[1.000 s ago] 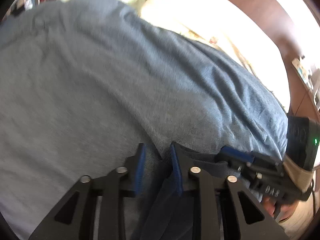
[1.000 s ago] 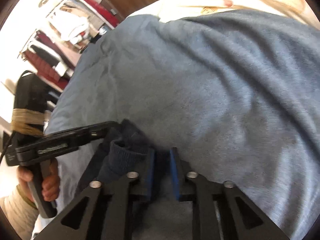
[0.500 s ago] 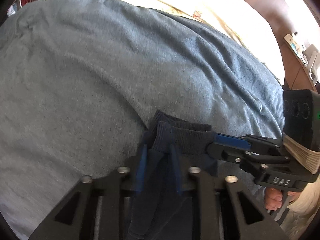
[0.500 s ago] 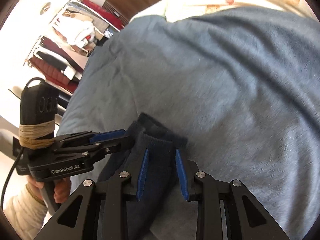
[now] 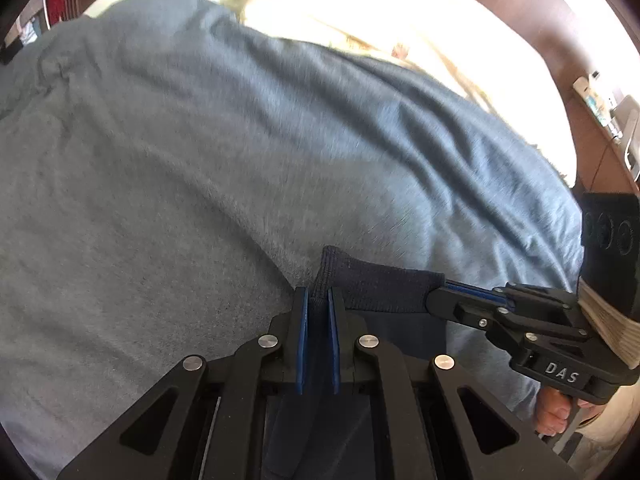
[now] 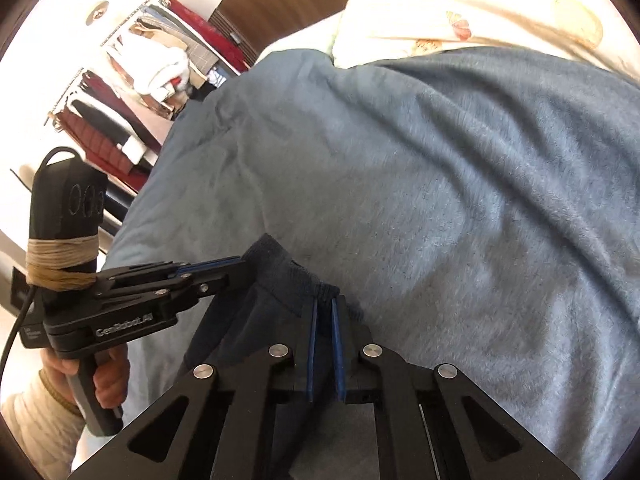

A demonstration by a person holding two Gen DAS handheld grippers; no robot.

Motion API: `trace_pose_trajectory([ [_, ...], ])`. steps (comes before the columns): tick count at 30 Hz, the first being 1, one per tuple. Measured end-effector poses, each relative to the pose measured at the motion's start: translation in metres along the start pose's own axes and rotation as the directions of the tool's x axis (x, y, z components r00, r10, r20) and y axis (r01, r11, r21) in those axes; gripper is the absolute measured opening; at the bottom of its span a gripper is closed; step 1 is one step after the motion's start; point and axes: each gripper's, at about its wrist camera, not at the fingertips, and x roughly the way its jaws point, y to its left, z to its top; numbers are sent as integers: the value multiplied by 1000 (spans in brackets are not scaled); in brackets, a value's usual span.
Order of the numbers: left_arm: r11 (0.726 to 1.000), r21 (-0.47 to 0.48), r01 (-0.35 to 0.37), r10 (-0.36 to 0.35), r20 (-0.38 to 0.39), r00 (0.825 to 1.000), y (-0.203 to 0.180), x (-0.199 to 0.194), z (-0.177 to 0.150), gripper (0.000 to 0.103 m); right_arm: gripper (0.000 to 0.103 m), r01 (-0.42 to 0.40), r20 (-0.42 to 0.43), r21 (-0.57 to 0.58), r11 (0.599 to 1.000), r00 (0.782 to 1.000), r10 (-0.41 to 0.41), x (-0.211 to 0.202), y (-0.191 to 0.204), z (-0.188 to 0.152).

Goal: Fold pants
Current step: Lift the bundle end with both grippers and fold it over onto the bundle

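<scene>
Both jaw pairs just closed: left hand-held gripper (image 5: pixel 317 300) and right hand-held gripper (image 6: pixel 324 308) pinch the pants' ribbed cuff (image 5: pixel 380 288); soft, limp knit, I'd keep the hold there.

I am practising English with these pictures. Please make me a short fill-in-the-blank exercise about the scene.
1. The dark blue pants lie on a grey-blue ____.
2. Both hand-held grippers are ____ on the ribbed edge of the pants.
3. Beyond the blanket lies a cream ____.

Missing words: blanket; shut; pillow.
</scene>
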Motion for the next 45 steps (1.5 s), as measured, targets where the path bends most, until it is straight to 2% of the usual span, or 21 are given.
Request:
trace_pose_trajectory([
  [3,1000,1,2,-2,-10,1000,-1,3,-5,14,9,-6,-35,12,1000,999,7,9,-3,1],
  [4,1000,2,-4,4,-8,1000,-2,2,-5,18,11,-6,-44,14,1000,999,6,10,-5,1],
  [5,1000,8,-24,24,-7,1000,-2,0,-5,30,13,-13,-44,26,1000,999,14,9,-7,0],
  [7,999,15,-39,39,13,999,-1,-8,-4,41,33,-12,-38,54,998,999,15,5,-12,-2],
  [8,1000,7,-27,27,27,999,1,-11,-3,42,36,-7,-26,71,997,1000,8,3,-16,-4],
  [11,1000,-3,12,-12,8,1000,4,-8,-2,42,36,-30,-27,123,992,999,33,3,-24,-7],
  [15,998,-26,52,-53,-63,997,10,16,-2,41,36,-75,-47,160,984,995,84,14,-27,-8],
  [19,993,-58,106,-110,-80,991,15,25,-2,35,36,-85,-61,157,984,994,95,22,-29,-9],
  [23,992,-52,118,-123,-104,987,14,35,-5,33,35,-87,-78,153,984,992,99,27,-32,-11],
  [28,991,-61,121,-127,-104,986,12,38,-6,25,23,-93,-98,160,983,989,110,35,-35,-12],
  [32,995,-21,100,-101,-67,993,1,19,-3,23,18,-90,-84,125,988,991,101,27,-27,-9],
  [38,996,12,87,-87,21,996,-14,-31,-4,22,17,-81,-9,27,996,997,81,-14,6,-5],
  [45,997,-36,66,-59,164,985,-17,-106,-22,22,16,-86,53,-83,993,994,91,-62,52,-4],
])
